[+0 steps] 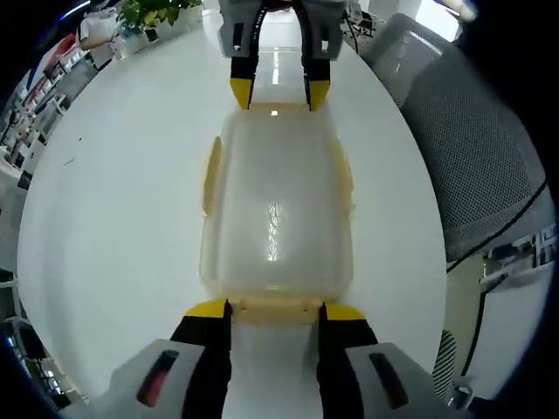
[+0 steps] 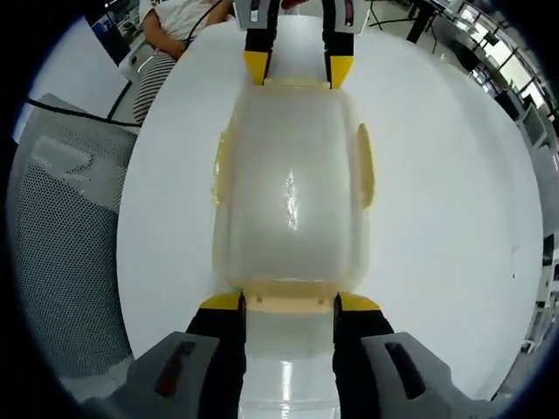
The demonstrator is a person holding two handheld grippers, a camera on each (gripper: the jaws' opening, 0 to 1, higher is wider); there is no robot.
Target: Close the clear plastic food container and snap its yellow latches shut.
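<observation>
Clear plastic container [image 1: 276, 209] sits lid-on in the middle of the white bench [image 1: 113, 218], lengthwise between the two claws.

Left gripper view: left claw [image 1: 276, 307] at 6 o'clock, its yellow tips spread apart and set against the container's near end, one on either side of the yellow end latch [image 1: 275, 305]. The claw is released; nothing is clamped between the tips. Side latches, yellow, lie along the container's long edges at 9 o'clock [image 1: 210, 175] and 3 o'clock [image 1: 348, 179]. Right claw [image 1: 279, 92] enters at 12 o'clock, tips apart, at the far end of the lid. Grey mesh chair [image 1: 476, 148] at 3 o'clock beside the bench; potted plant [image 1: 153, 13] at 11 o'clock.

Right gripper view: right claw [image 2: 289, 301] at 6 o'clock, tips apart, straddling the near end latch [image 2: 288, 301]; released, gripping nothing. Whether the tips actually touch the latch cannot be told. The opposing claw sits at 12 o'clock on the far end. Person in striped clothing [image 2: 170, 35] seated at 11 o'clock beyond the bench edge.
</observation>
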